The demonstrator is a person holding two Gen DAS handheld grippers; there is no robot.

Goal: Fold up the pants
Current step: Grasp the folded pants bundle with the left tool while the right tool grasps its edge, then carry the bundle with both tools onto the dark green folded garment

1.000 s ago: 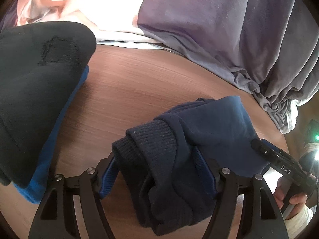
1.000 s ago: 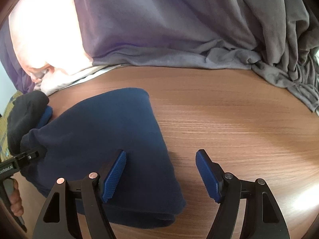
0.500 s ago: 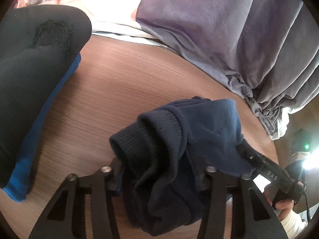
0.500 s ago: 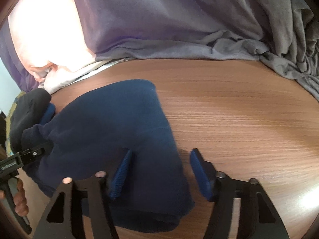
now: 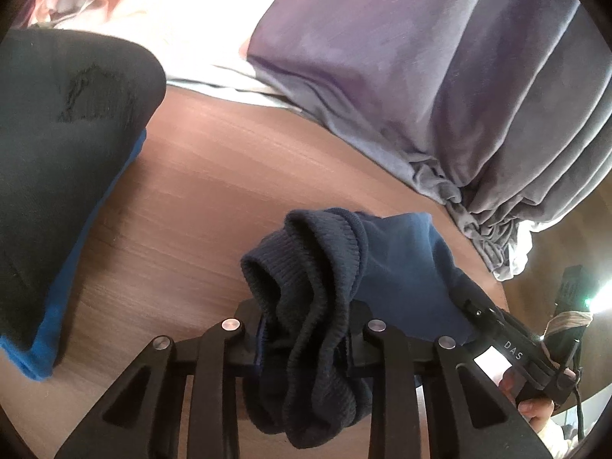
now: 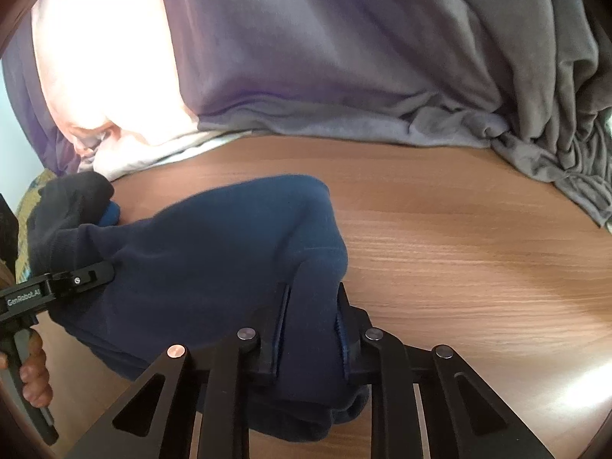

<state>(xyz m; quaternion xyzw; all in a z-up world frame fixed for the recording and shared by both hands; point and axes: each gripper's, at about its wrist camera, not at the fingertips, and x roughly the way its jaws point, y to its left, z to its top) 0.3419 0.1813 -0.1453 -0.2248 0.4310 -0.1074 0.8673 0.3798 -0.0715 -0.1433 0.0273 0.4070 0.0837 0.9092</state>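
Note:
Navy blue pants [image 6: 214,252] lie bunched in a fold on the wooden table [image 6: 459,252]. My left gripper [image 5: 306,329] is shut on their ribbed dark cuff end [image 5: 306,290]. My right gripper [image 6: 310,325] is shut on a fold of the pants' other end near the front. Each gripper shows in the other's view: the right one [image 5: 508,340] at lower right, the left one [image 6: 57,287] at far left. The pads are mostly buried in cloth.
A black garment over a blue one [image 5: 57,153] is stacked at the table's left. Grey and purple cloth [image 6: 344,57] is heaped along the table's far edge, with white-pink cloth [image 5: 153,11] beside it.
Both grippers have closed from open onto the pants: the left on the ribbed cuff, the right on the folded edge. The right moved left over the cloth.

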